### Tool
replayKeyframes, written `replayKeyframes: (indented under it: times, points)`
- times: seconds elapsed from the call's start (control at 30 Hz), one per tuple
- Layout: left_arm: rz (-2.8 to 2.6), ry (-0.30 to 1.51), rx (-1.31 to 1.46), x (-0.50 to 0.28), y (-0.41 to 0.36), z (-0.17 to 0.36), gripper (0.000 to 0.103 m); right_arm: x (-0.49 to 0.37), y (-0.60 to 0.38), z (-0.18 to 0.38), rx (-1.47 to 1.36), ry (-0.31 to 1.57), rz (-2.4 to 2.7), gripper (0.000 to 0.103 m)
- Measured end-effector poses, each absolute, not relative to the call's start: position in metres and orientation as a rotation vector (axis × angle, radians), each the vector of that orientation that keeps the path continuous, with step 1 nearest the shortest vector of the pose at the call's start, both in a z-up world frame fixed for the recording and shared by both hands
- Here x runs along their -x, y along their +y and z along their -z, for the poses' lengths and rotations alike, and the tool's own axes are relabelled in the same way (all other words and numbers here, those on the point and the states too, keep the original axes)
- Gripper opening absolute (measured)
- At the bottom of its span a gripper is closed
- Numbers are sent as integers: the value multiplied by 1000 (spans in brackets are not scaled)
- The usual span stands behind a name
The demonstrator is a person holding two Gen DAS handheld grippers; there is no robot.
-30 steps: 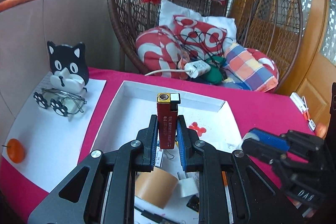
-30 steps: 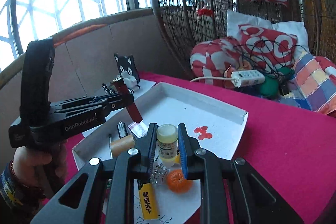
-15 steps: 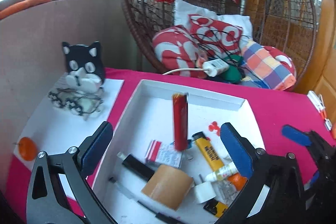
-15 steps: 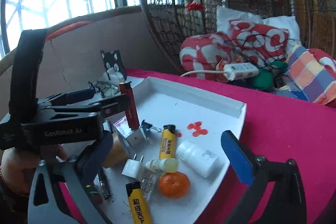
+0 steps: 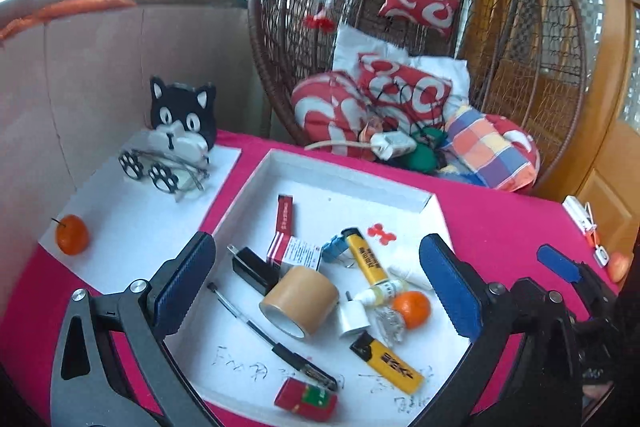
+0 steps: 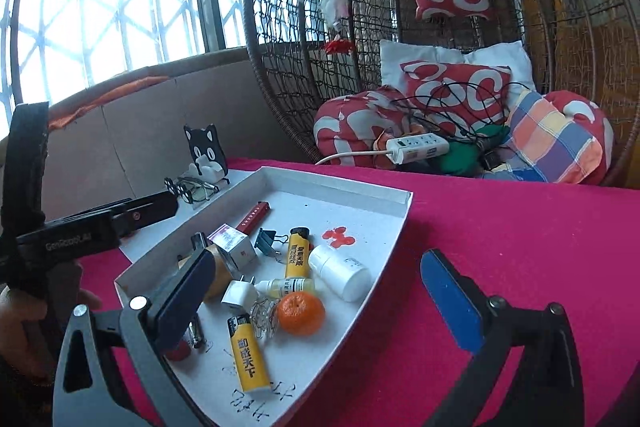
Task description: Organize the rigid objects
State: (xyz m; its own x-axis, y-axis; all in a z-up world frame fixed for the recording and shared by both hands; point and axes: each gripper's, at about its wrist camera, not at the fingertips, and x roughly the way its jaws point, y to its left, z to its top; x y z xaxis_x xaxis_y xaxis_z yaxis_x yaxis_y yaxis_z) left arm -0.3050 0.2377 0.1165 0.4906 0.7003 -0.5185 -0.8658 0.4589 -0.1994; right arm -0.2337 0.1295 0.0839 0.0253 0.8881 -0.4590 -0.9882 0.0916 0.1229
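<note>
Now both tongs hang spread and empty over the shallow white cardboard tray [image 5: 352,167]: left tongs [image 5: 316,279], right tongs [image 6: 316,291]. The slim dark-red lighter [image 5: 285,213] lies flat near the tray's far wall, so that drop looks finished. Next likely comes another pick, perhaps the small orange [image 5: 72,234] left of the tray, needing a gentle squeeze. The tray sits on a magenta-clothed table [image 6: 520,227]; a wicker hanging chair [image 6: 440,7] stands beyond.

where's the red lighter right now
The red lighter lies flat in the white tray, toward its far left, just behind the small striped box.
</note>
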Motion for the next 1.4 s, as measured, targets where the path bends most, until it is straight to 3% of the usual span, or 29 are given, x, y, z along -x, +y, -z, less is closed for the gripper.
replayKeyframes:
  times: [0.4, 0.67, 0.9, 1.4]
  points:
    - [-1108, 358, 300, 319, 174, -177, 103, 206, 56, -141, 156, 266, -1273, 103]
    - [-1084, 440, 224, 295, 130, -169, 103, 189, 21, -149, 112, 298, -1123, 103]
    - [-1045, 338, 243, 315, 86, -187, 103, 172, -25, -158, 16, 301, -1120, 103]
    - [-1006, 385, 276, 328, 46, -190, 103, 187, -101, -176, -54, 222, -1101, 103]
